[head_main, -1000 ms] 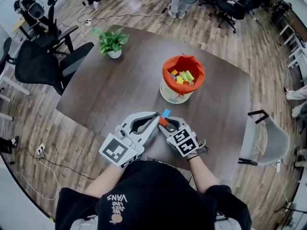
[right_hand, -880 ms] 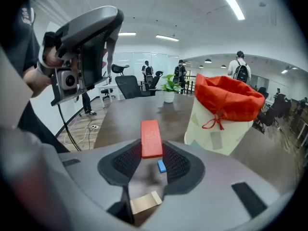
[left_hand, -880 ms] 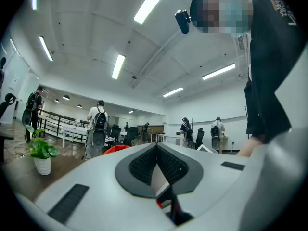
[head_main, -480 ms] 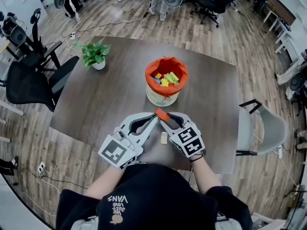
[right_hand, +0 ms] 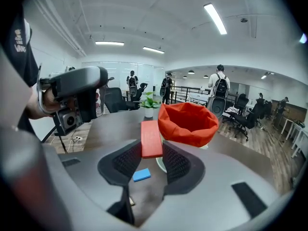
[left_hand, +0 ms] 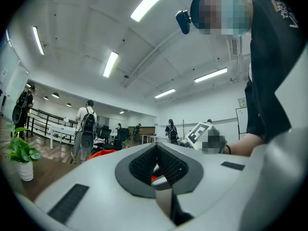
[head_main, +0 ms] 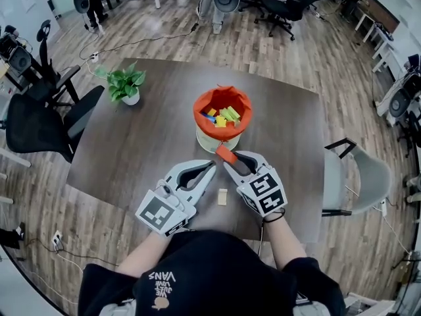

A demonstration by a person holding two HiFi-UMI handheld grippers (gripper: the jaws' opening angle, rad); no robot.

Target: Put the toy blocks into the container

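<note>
Right now my right hand-held gripper (right_hand: 153,152) is grasping a flat red block (right_hand: 151,138). Its two pads press on the block's long sides, and the block sticks out past the fingertips. In the head view this red block (head_main: 227,154) hangs just in front of the container (head_main: 201,105), on the side toward the desk's near edge. The container is a pale bucket with an orange liner folded over its rim, and it stands about mid-desk. Several blocks (head_main: 222,116) already lie inside it: yellow, green, blue and red.

My left hand-held gripper (head_main: 211,166) is clenched with nothing between its jaws. Its own view shows the two pads together (left_hand: 157,161). It sits just left of the right one, with its tip pointing toward the red block.

Two blocks are on the desk (head_main: 145,137). A small blue one (right_hand: 141,175) shows through the gap of the right jaws, lying on the wood below them. A small pale one (head_main: 222,197) lies near the near edge, between the two grippers' bodies.

A potted plant (head_main: 125,85) stands by the far left corner, well apart from the container.
</note>
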